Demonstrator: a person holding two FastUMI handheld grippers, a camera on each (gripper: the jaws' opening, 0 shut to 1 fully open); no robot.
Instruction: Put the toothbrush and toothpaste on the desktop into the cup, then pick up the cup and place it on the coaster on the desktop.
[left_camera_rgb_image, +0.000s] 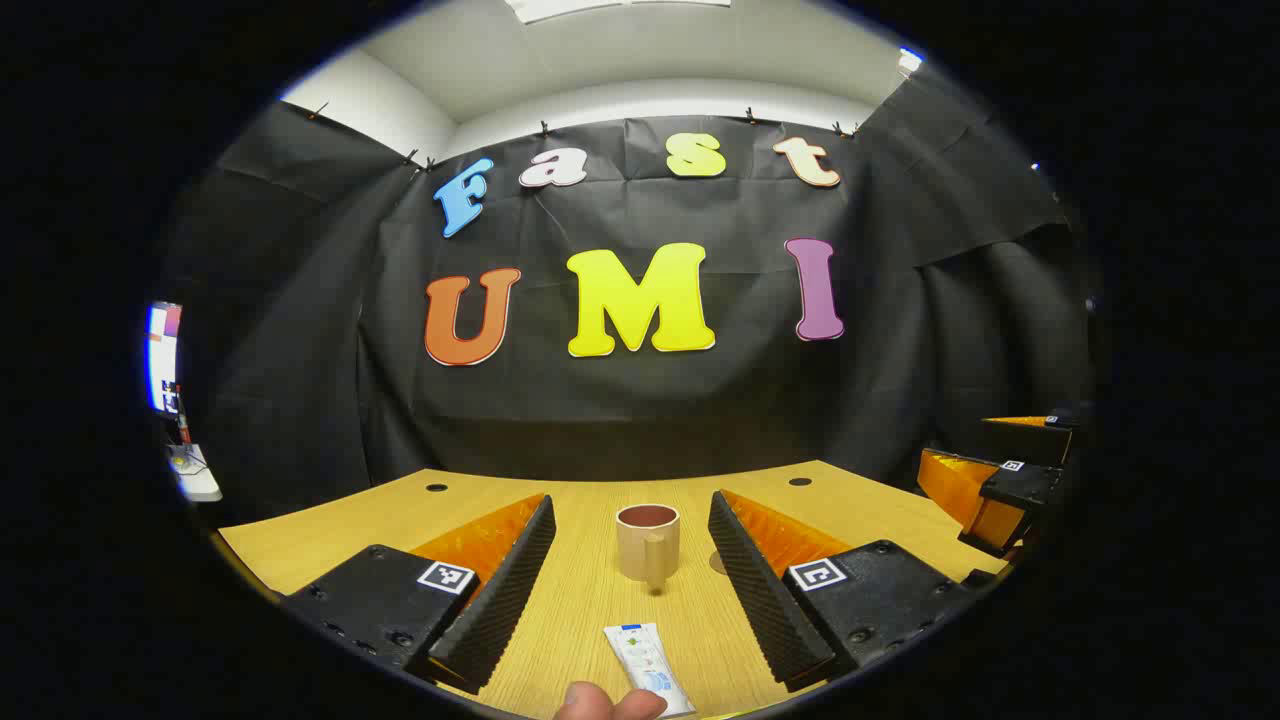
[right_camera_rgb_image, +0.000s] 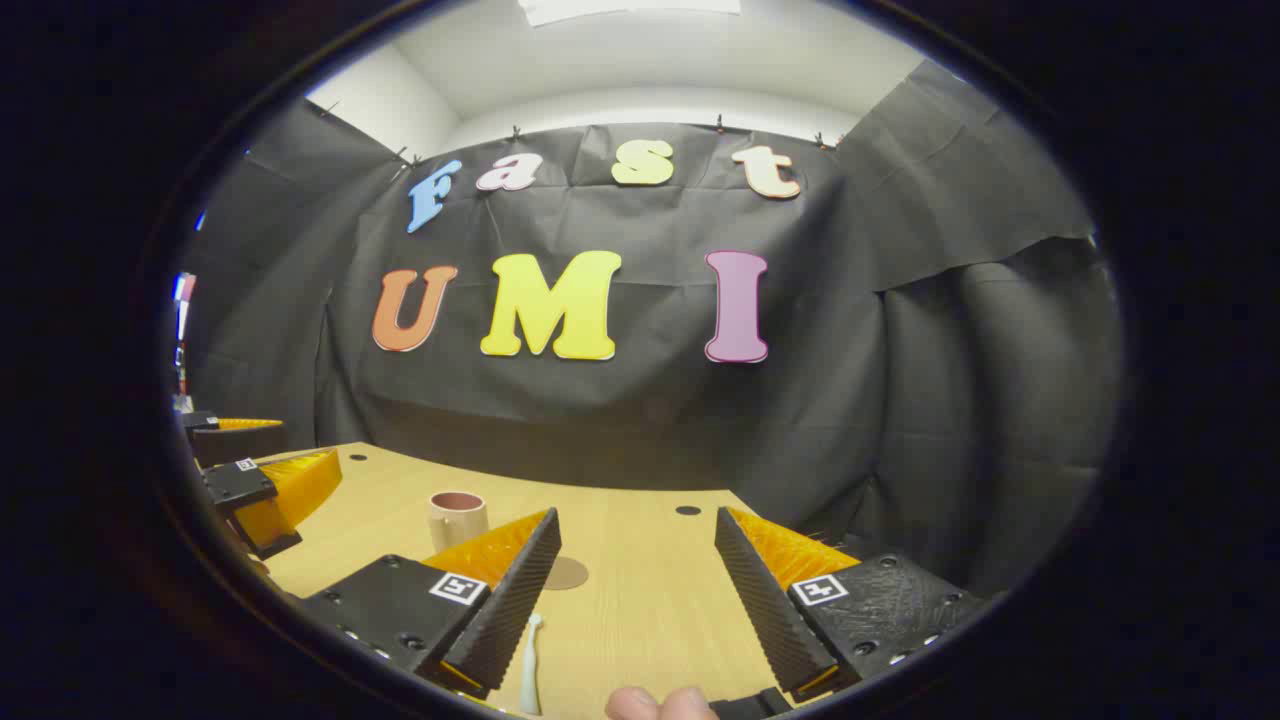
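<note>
Left gripper (left_camera_rgb_image: 632, 590): in the left gripper view its 2 fingers stand wide apart, gripping nothing, low over the desktop (left_camera_rgb_image: 330, 525).
Toothpaste (left_camera_rgb_image: 648, 668): lies flat on the wood between those fingers, near the camera, long axis pointing roughly toward the cup, touching neither finger.
Cup (left_camera_rgb_image: 648, 543): upright beyond the tube, handle facing the camera, mouth up; what I can see of the inside looks bare.
Toothbrush (right_camera_rgb_image: 529, 662): in the right gripper view it lies flat just beside the inner edge of that view's left finger, only partly seen.
Coaster (right_camera_rgb_image: 566, 573): a flat disc on the wood just right of the cup and apart from it; the cup does not stand on it.
Right gripper (right_camera_rgb_image: 632, 600): jaws spread wide, holding nothing, aimed at bare wood.
Stage, my judgement: both items lie outside the cup, so loading it is what remains.
Doing it well: square the fingers across the tube's narrow width, close near its middle, lift level, tip 1 end down over the mouth.
Risk: a flat tube may slide if nipped at its edge; the light cup may tip.
</note>
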